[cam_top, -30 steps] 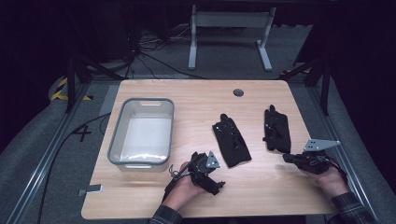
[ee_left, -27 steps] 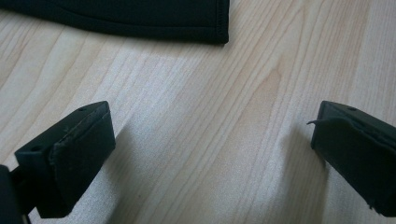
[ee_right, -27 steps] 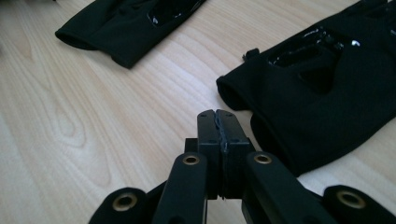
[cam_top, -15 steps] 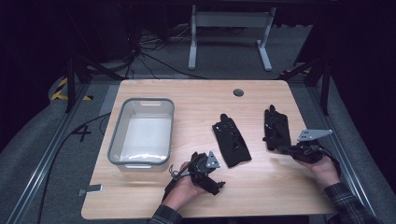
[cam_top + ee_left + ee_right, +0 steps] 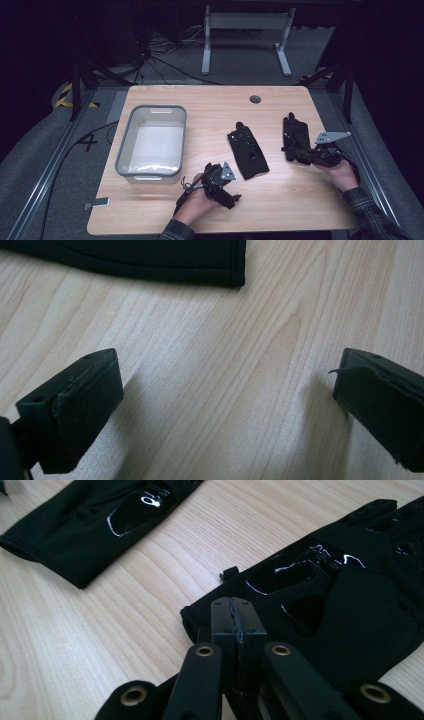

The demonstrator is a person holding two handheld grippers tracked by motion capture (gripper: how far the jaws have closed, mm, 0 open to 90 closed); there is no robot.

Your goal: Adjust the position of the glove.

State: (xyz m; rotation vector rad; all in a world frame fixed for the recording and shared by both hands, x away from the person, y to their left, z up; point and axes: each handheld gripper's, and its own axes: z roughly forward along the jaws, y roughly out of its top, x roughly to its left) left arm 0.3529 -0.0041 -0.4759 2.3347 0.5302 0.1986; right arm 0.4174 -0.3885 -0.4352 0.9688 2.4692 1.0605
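Two black gloves lie flat on the wooden table [image 5: 200, 105]. One glove [image 5: 247, 150] is in the middle, the other glove [image 5: 295, 135] toward the right edge. My right gripper [image 5: 306, 157] is shut, its tips at the near cuff of the right glove. In the right gripper view the closed right gripper [image 5: 233, 612] rests over that glove's [image 5: 350, 605] cuff edge, and I see no fabric pinched between the pads. The middle glove [image 5: 100, 520] lies farther off. My left gripper [image 5: 227, 192] stands open low over bare wood [image 5: 227, 385], just short of the middle glove's cuff [image 5: 150, 257].
A grey plastic bin [image 5: 125, 150] with nothing in it stands at the table's left. A round cable hole [image 5: 255, 99] sits near the far edge. Metal rails run along both sides of the table, and a white stand [image 5: 247, 30] is on the floor beyond.
My right hand has moved left and slightly away from me, bringing its shut gripper up to the right glove's cuff. The left hand and both gloves have stayed put.
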